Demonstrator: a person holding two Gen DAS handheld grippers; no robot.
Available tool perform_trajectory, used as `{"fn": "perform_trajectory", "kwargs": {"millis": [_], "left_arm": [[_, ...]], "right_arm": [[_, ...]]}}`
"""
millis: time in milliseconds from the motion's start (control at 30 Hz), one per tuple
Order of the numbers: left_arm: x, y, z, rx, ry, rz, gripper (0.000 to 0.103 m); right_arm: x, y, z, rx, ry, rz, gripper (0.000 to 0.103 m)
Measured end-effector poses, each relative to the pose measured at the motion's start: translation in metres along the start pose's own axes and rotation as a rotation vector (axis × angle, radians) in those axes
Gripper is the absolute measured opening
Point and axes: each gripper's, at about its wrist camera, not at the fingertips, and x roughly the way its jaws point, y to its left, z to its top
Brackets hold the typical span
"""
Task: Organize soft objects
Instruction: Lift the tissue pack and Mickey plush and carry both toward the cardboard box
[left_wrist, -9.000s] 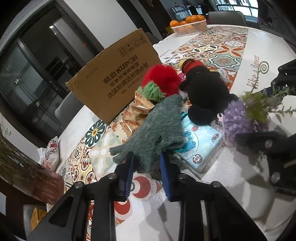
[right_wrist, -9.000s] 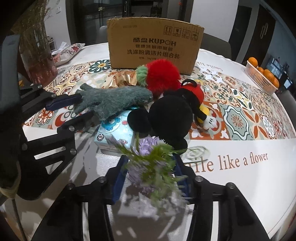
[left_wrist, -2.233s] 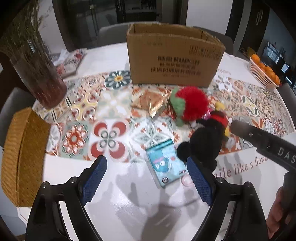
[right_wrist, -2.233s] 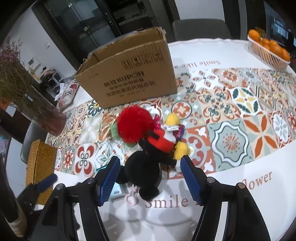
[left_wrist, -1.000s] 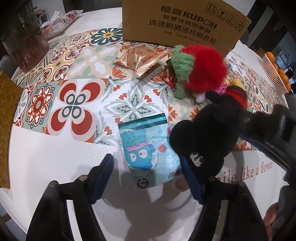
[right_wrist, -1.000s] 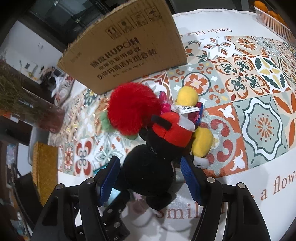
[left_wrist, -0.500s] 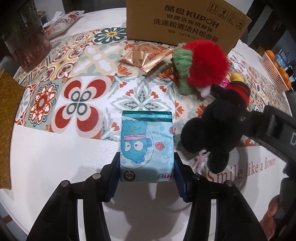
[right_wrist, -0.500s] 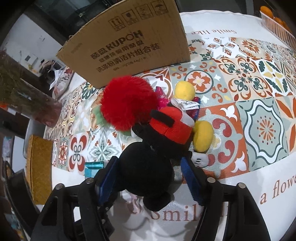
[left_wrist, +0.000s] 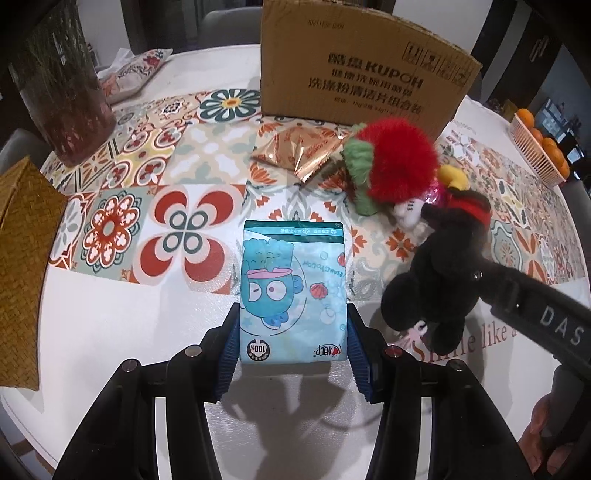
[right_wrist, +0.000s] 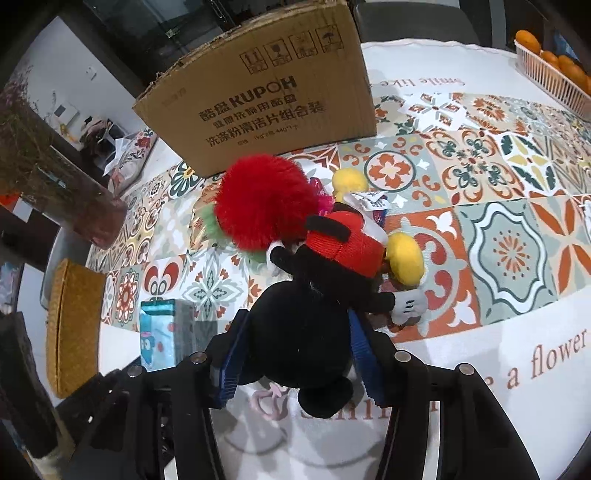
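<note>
Left wrist view: left gripper clamps the tissue pack by its sides, just off the table; light, squashy. Right gripper, jaws just closing, squeezes the plush by its soft body.

Each black plastic hand-held gripper, left and right, carries ribbed blue pads and silver screws; white letters "DAS" mark the right one.

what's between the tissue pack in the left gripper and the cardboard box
Only low things: the gold snack packet lies on the table before the cardboard box. The tissue pack, clamped in the left gripper, should pass above it.
</note>
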Motion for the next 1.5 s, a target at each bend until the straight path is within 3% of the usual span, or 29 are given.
{"fn": "perform_trajectory", "kwargs": {"millis": [700, 1500], "left_arm": [[-0.057, 0.004, 0.022, 0.062, -0.159, -0.026, 0.051], [-0.128, 0.001, 0.067, 0.127, -0.368, -0.095, 0.051]], "right_arm": [[-0.055, 0.021, -0.002, -0.028, -0.159, -0.022, 0.054], [-0.125, 0.050, 0.035, -0.057, -0.420, -0.024, 0.053]]}}
